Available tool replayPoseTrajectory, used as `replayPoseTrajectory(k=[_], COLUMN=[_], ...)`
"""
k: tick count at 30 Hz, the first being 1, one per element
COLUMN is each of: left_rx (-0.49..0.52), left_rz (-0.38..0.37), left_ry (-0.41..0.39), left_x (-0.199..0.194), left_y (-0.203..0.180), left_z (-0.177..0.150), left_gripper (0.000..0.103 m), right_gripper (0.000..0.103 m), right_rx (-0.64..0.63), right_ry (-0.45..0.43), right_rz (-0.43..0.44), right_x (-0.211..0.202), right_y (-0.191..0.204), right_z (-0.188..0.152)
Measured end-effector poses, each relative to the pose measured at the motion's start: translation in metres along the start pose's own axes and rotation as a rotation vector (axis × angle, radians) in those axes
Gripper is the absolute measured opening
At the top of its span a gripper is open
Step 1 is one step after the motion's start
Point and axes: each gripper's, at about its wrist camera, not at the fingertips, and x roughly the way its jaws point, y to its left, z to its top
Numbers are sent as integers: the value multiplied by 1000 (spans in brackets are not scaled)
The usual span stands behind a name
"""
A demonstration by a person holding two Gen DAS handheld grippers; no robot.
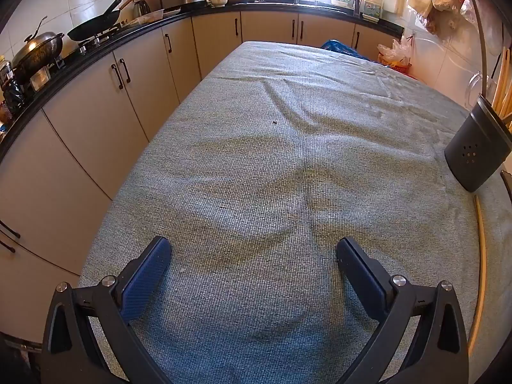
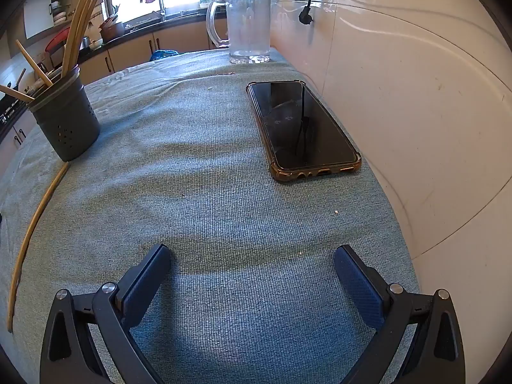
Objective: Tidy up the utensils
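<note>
I've got both tools angled down over the table, which is covered in a grey-green cloth (image 1: 288, 160). My left gripper (image 1: 253, 256) has its tongs spread wide apart, nothing between the blue pads, only bare fabric under them. Same story on my right gripper (image 2: 252, 260): tongs fully apart, holding nothing, cloth below.

The dark perforated utensil holder (image 2: 65, 121) stands upright on the cloth, off to the left in my right view and at the far right edge in my left view (image 1: 476, 150). Several chopsticks (image 2: 81, 22) are standing in it, leaning at different angles. One loose chopstick (image 2: 32, 233) lies flat on the cloth just in front of the holder, its far tip close to the holder's base; I can see it along the right edge of the left view too (image 1: 480, 265).

Over on the right side, a phone (image 2: 302, 128) in a clear amber case lies screen-up near the wall, and a clear glass mug (image 2: 248, 25) stands at the far end of the table. Neither gripper is touching any of it.
</note>
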Motion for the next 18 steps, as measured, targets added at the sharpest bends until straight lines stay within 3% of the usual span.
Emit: replayPoseTrajectory(k=[18], left_rx=[2], left_rz=[3], left_ry=[-6], left_x=[0], left_y=[0], left_z=[0], left_gripper=[103], right_gripper=[103], right_rx=[4], right_ry=[2], right_rz=[4], right_x=[0], right_y=[0], right_z=[0])
